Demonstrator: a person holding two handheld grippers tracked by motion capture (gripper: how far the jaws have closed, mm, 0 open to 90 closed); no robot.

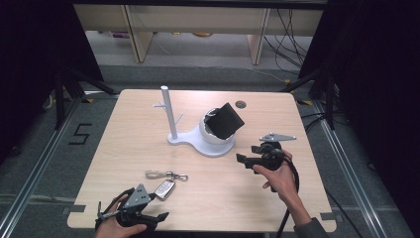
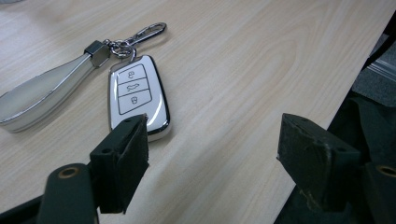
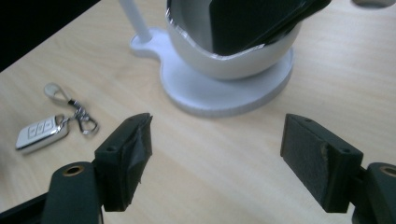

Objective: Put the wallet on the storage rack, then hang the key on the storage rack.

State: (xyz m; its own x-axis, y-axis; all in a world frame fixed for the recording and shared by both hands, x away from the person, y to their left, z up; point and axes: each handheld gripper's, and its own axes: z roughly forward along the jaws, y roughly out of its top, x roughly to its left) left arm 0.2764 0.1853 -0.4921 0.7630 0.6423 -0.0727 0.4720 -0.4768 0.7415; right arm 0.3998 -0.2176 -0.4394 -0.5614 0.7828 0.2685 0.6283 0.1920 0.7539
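Black wallet (image 1: 225, 120) half hidden in white bowl (image 1: 214, 135), top cropped.

Counter (image 1: 247, 198): pale wood grain. Key fob (image 2: 135, 95), near the front-left corner: white, chrome-edged, with black-outlined buttons; its strap (image 2: 42, 95) is translucent white. Stand (image 1: 198, 141): white. Bowl (image 3: 224, 60): white, holding a black wallet (image 1: 225, 120). Claws: black.

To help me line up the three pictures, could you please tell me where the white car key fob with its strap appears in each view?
High view: white car key fob lies near the table's front edge, left of centre.
Left gripper view: upper left, just beyond the left jaw.
Right gripper view: far left, mid-height.
Shared landmark: the silver clasp at the fob's end.
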